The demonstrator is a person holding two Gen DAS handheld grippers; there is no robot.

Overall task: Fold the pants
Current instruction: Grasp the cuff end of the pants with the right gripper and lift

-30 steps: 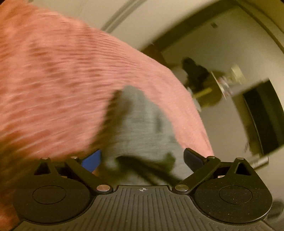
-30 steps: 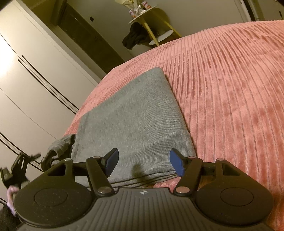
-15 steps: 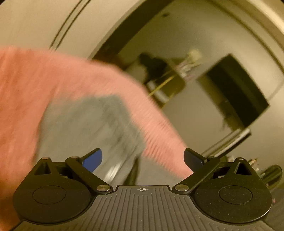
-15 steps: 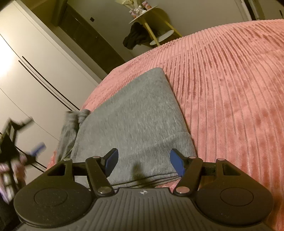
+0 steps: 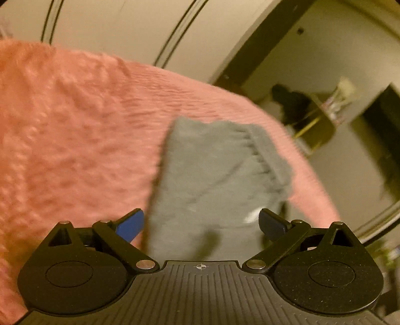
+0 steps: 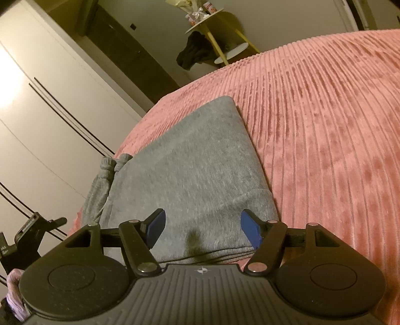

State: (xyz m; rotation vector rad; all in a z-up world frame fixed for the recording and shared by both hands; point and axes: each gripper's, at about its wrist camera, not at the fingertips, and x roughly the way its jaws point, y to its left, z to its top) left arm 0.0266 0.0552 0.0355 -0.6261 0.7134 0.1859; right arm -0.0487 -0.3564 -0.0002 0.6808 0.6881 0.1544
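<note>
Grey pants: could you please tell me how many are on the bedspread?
1: the pants lie folded on the pink bedspread near its edge; more may be hidden.

A pink ribbed bedspread [image 6: 325, 120] covers the bed, its ridges running away toward the far edge. Past that far edge stands a small round yellow side table with slanted legs [image 6: 212, 27], holding a few small packaged items [image 6: 197, 13] too small to tell apart. A dark crumpled garment [image 6: 192, 51] hangs beside the side table's legs. Along the bed's left edge runs a cream wardrobe with dark vertical seams [image 6: 42, 105]; beyond it is a dark doorway [image 6: 125, 47].
</note>
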